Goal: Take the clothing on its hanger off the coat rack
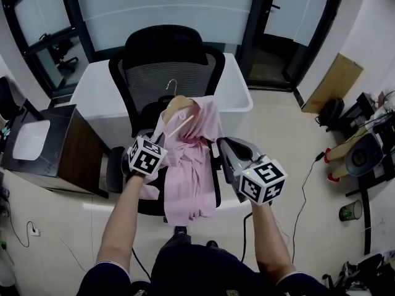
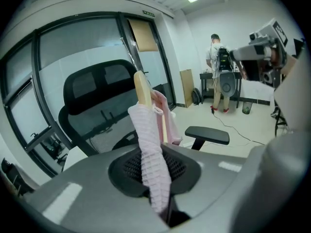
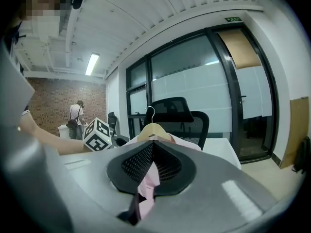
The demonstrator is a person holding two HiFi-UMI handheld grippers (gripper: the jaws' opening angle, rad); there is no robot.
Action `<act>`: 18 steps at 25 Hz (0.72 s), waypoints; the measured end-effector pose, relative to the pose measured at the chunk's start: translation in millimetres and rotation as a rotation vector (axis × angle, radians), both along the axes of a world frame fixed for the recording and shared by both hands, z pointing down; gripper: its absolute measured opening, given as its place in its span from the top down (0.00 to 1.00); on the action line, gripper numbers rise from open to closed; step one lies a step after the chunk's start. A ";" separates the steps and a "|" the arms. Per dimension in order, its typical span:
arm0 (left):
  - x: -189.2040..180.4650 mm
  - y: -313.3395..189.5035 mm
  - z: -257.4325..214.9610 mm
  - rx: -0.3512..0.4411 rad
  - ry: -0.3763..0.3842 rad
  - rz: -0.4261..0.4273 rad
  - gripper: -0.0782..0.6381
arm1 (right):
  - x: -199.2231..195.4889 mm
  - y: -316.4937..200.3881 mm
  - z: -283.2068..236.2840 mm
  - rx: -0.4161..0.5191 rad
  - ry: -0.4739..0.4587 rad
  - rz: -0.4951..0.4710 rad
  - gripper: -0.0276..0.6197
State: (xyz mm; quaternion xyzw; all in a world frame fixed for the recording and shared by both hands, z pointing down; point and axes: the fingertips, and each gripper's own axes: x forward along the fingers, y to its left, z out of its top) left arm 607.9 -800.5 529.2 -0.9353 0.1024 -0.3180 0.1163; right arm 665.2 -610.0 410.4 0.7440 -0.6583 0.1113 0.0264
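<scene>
At the far left of the head view I see a dark cabinet (image 1: 58,143), and just right of it a white tabletop (image 1: 92,94) runs behind a black office chair (image 1: 166,51).

Left of centre, my left hand-held gripper (image 1: 159,137) has its jaws closed on the pink shirt (image 1: 194,165). In the left gripper view a ribbed strip of the pink cloth (image 2: 154,171) runs straight down into the pinch between the two pads. The hanger stands edge-on above it, and the chair's armrest (image 2: 206,135) shows beyond to the right.

At centre frame the shirt hangs on its wooden hanger (image 1: 179,106), in front of the chair's mesh back and above the seat. The hanger sits tilted, its metal hook (image 1: 171,85) against the mesh in the picture. The cloth bunches between the two grippers and its tail drops down over the front of the seat.

Right of centre, my right hand-held gripper (image 1: 220,145) is clamped on the shirt's other side. The right gripper view shows a fold of pink fabric (image 3: 146,181) caught between the closed pads, the hanger (image 3: 153,128) just above them, and the left gripper's marker cube (image 3: 98,135) off to the left.

A person (image 2: 217,69) stands far back in the room.
</scene>
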 end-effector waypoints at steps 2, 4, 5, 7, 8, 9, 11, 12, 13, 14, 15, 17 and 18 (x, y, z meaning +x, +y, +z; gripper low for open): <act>-5.5 2.7 21.3 -0.015 -0.007 -0.019 0.84 | -4.4 1.6 6.4 -0.014 -0.009 -0.005 0.96; -9.2 3.8 41.5 -0.035 -0.006 -0.040 0.84 | -8.3 3.2 13.3 -0.030 -0.017 -0.009 0.96; -10.0 3.8 50.9 -0.044 -0.004 -0.050 0.84 | -9.3 3.6 16.6 -0.040 -0.021 -0.010 0.96; -10.8 4.1 68.9 -0.063 -0.002 -0.065 0.84 | -9.6 3.5 21.2 -0.055 -0.027 -0.009 0.96; -11.3 5.5 77.7 -0.072 -0.003 -0.069 0.84 | -9.4 3.4 22.4 -0.061 -0.030 -0.007 0.96; -11.8 7.9 86.6 -0.081 -0.007 -0.071 0.84 | -9.3 3.3 23.5 -0.066 -0.034 -0.006 0.96; -12.5 13.4 104.9 -0.097 -0.011 -0.077 0.84 | -8.9 3.8 26.6 -0.075 -0.038 -0.007 0.96; -12.4 15.7 114.1 -0.107 -0.009 -0.080 0.84 | -8.4 4.3 28.8 -0.078 -0.040 -0.006 0.96; -11.9 17.8 123.4 -0.119 -0.007 -0.083 0.84 | -7.5 5.1 31.1 -0.080 -0.044 -0.002 0.96; -11.3 19.7 132.4 -0.131 -0.007 -0.085 0.84 | -6.5 6.3 33.5 -0.082 -0.049 0.004 0.96; -10.8 21.5 141.1 -0.140 -0.010 -0.087 0.84 | -5.7 7.6 35.8 -0.084 -0.054 0.010 0.96; -10.4 23.3 156.8 -0.156 -0.025 -0.088 0.84 | -5.5 9.0 41.0 -0.094 -0.062 0.017 0.96; -10.5 23.2 163.8 -0.166 -0.034 -0.090 0.84 | -5.7 8.7 44.3 -0.101 -0.064 0.018 0.96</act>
